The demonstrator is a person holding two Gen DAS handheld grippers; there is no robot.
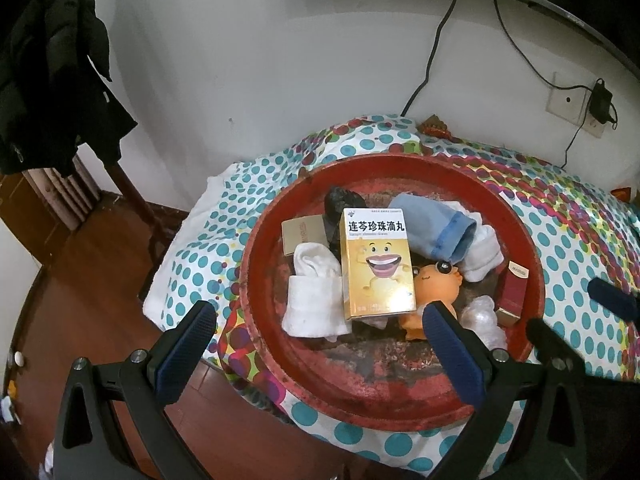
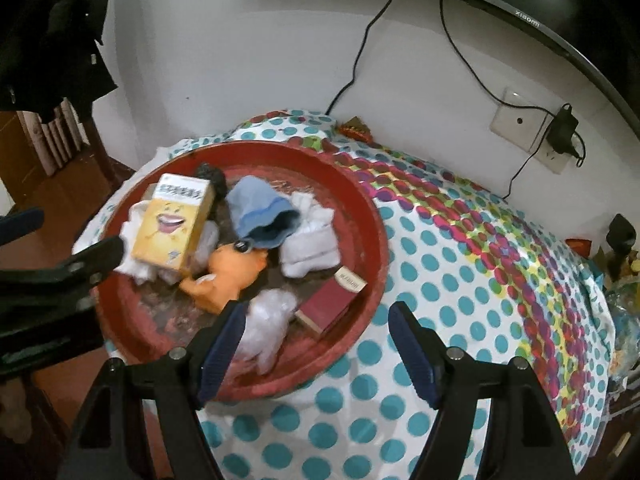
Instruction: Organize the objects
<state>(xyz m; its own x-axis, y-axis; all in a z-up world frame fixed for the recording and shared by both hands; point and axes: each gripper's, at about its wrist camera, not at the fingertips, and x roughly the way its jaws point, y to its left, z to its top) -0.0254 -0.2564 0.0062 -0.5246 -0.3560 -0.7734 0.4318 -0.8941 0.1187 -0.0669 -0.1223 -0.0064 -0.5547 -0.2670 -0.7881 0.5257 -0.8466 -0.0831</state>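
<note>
A round red tray sits on a dotted cloth and holds a jumble of things. A yellow medicine box stands upright among a rolled white sock, a blue sock, an orange toy, crumpled clear plastic, a dark red box and a beige box. My left gripper hovers open over the tray's near rim, holding nothing. My right gripper is open and empty above the tray's right rim, with the plastic and red box just beyond it.
The dotted cloth covers the surface to the tray's right. On the wall are a socket with a charger and hanging cables, under a screen's edge. A dark coat hangs at left above a wooden floor. Clutter lies at the far right.
</note>
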